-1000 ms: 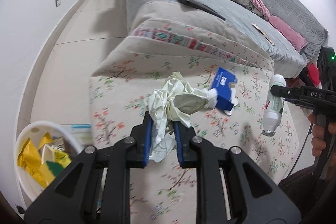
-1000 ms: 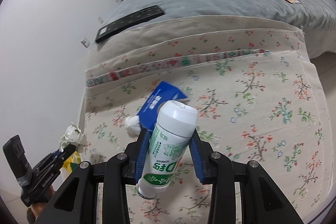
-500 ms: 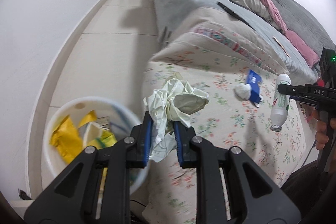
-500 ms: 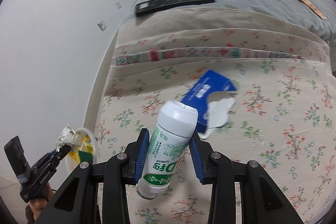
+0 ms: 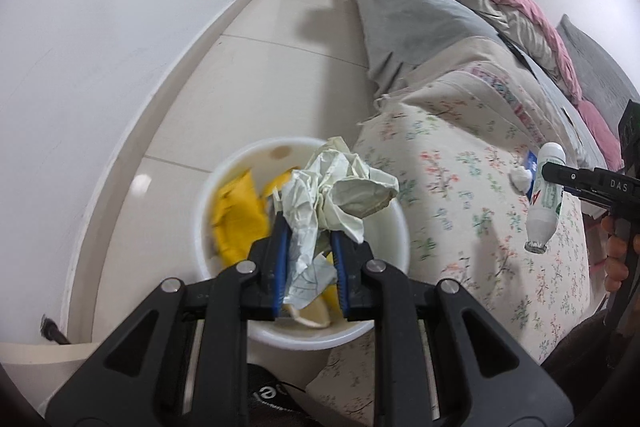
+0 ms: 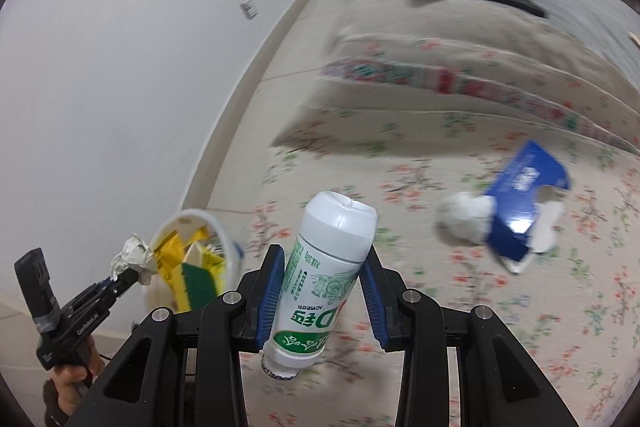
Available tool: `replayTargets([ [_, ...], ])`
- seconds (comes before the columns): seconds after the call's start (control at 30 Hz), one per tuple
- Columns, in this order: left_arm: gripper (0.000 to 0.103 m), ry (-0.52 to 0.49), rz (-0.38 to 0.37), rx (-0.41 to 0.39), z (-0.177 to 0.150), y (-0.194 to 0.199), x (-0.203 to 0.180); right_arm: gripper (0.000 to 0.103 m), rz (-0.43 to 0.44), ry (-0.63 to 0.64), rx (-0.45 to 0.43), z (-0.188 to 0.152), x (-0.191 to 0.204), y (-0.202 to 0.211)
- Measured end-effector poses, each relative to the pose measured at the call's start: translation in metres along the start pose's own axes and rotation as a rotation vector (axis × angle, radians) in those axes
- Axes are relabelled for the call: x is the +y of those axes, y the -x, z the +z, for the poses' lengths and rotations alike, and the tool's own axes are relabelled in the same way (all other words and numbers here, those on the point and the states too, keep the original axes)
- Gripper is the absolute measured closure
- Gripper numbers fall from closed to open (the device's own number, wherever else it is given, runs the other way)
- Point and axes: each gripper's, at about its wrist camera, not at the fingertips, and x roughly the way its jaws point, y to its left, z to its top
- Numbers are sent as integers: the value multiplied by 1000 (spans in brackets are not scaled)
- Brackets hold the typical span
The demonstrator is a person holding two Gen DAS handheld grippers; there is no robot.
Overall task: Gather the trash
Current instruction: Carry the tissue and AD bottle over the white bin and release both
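The crumpled paper wad [image 5: 340,195] is pinched tight between the nearly closed pads of the left gripper [image 5: 308,259], and it's now hanging right over the white bin [image 5: 384,211]. A second ago it was over the floral bedspread [image 5: 460,187] with the bin way off at 8 o'clock, so it looks like the drop is next. The bin already has yellow wrappers [image 5: 236,215] in it. Out at 3 o'clock, the right gripper [image 6: 324,291] is clamped on the white bottle [image 6: 320,267], neck down, which has swung toward the bin too. The blue tissue pack [image 6: 520,203] and white tissue ball [image 6: 460,219] are still on the bed.
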Motion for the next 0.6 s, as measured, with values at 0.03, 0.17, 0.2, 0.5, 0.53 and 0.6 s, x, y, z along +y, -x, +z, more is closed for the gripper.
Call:
replayTargets([
  [0.03, 81, 5, 1, 5, -1, 0, 3, 64, 6, 11, 6, 0, 7, -5],
  [0.17, 79, 24, 19, 32, -4, -5, 14, 64, 24, 53, 26, 0, 35, -26],
  [0.2, 78, 25, 29, 42, -4, -7, 16, 64, 29, 63, 34, 0, 43, -32],
  [0.5, 25, 85, 90, 67, 0, -7, 33, 64, 66, 106, 36, 2, 87, -61],
  [0.53, 23, 88, 96, 72, 1, -7, 34, 64, 70, 108, 32, 3, 91, -65],
  [0.6, 21, 97, 111, 74, 1, -6, 37, 64, 65, 118, 25, 5, 99, -72],
])
